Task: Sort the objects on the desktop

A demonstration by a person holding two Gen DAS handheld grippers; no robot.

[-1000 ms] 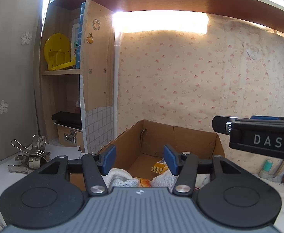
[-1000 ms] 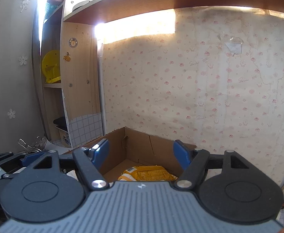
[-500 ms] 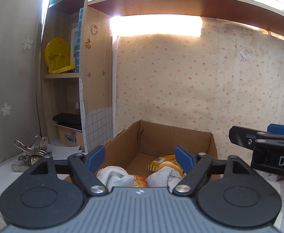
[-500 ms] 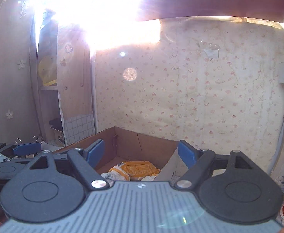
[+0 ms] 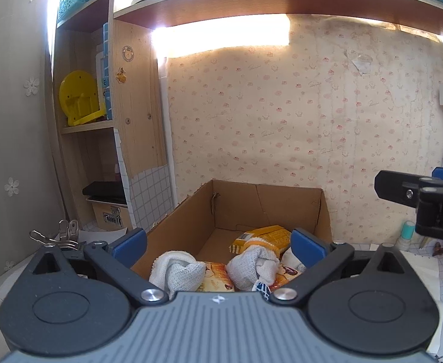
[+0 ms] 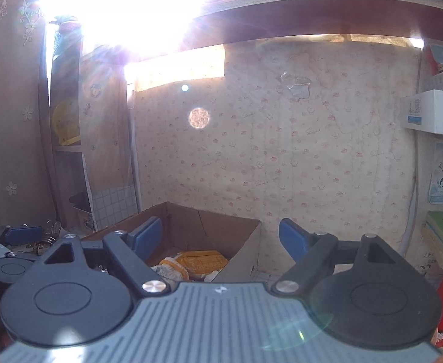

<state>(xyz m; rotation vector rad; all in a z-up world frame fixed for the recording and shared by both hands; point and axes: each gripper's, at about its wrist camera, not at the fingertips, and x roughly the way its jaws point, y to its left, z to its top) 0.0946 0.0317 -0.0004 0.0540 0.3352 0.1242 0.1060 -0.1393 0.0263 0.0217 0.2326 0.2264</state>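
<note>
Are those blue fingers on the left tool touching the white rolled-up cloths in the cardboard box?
Apart. The left wrist view shows the left gripper open, its blue fingers spread wide above the cardboard box, the white cloths lying lower between them.

An open brown cardboard box [image 5: 282, 205] sits at lower centre of the left wrist view. Inside lie two balled white cloths [image 5: 176, 272], a yellow packet [image 5: 263, 237] toward the back, and orange snack wrappers [image 5: 216, 275] between the cloths.

left gripper [image 5: 218, 243] agape | cardboard box [image 5: 324, 214]: socks [image 5: 176, 267] perhaps, snack packets [image 5: 262, 237]
</note>
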